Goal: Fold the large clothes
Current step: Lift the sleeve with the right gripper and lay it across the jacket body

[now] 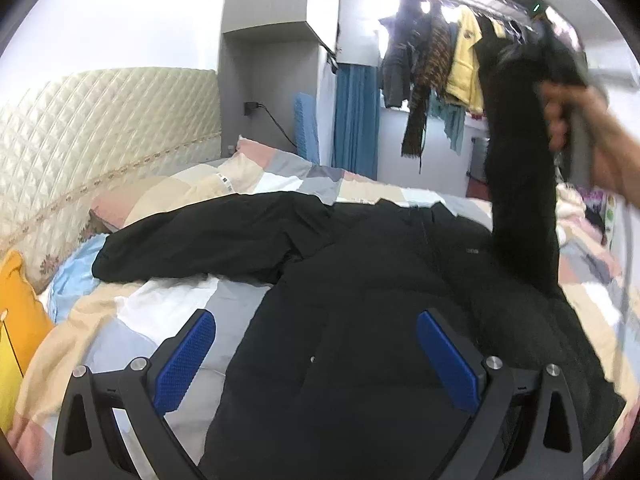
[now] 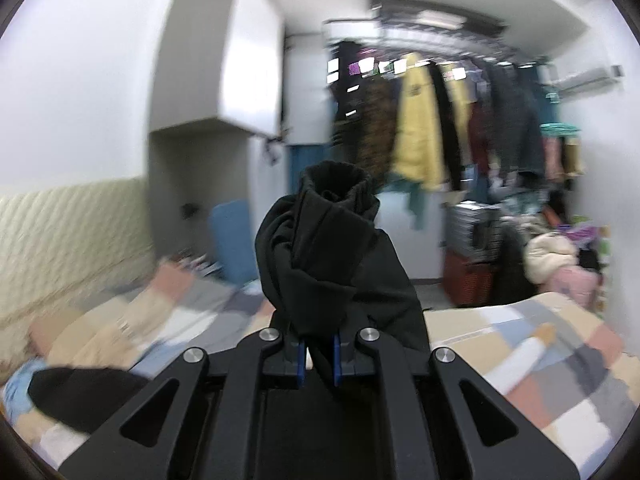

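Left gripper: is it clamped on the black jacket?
No. The left gripper hovers open above the black jacket, its blue pads wide apart, nothing between them.

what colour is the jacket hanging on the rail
Yellow jacket, clearest in the right wrist view.

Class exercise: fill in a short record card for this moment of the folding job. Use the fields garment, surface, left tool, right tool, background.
garment: black jacket, spread out, one sleeve lifted
surface: bed with patchwork quilt
left tool: left tool open, over the jacket, holding nothing
right tool: right tool shut on the sleeve near its cuff, raised
background: hanging clothes, quilted headboard
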{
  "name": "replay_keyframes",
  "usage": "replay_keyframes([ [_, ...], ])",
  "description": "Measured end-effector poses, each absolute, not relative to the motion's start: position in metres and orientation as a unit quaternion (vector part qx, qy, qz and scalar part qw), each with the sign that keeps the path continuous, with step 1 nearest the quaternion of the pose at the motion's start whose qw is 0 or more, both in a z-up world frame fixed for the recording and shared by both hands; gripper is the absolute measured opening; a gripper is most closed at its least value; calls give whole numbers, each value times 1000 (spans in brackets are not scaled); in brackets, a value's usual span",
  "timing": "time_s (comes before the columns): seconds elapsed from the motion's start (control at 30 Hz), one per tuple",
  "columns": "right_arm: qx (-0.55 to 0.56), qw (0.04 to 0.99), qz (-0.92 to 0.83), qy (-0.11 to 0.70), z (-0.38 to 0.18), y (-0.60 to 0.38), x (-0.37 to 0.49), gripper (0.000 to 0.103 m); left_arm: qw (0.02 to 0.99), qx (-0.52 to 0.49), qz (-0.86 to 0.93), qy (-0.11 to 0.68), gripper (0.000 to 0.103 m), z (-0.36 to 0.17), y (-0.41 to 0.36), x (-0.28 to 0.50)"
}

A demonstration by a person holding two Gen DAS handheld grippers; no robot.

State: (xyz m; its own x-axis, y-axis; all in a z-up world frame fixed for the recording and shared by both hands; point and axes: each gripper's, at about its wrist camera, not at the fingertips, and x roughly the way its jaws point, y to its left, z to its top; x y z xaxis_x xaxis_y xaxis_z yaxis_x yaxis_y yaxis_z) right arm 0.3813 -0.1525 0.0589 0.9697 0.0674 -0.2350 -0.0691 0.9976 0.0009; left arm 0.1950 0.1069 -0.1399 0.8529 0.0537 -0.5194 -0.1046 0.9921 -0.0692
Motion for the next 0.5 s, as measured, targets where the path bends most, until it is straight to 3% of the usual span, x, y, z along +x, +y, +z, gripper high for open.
replay_keyframes([
  [0.5, -71, 943, 158, 284, -155, -13, 394, 10, 947, -110, 58, 295, 102, -160, 160, 209],
])
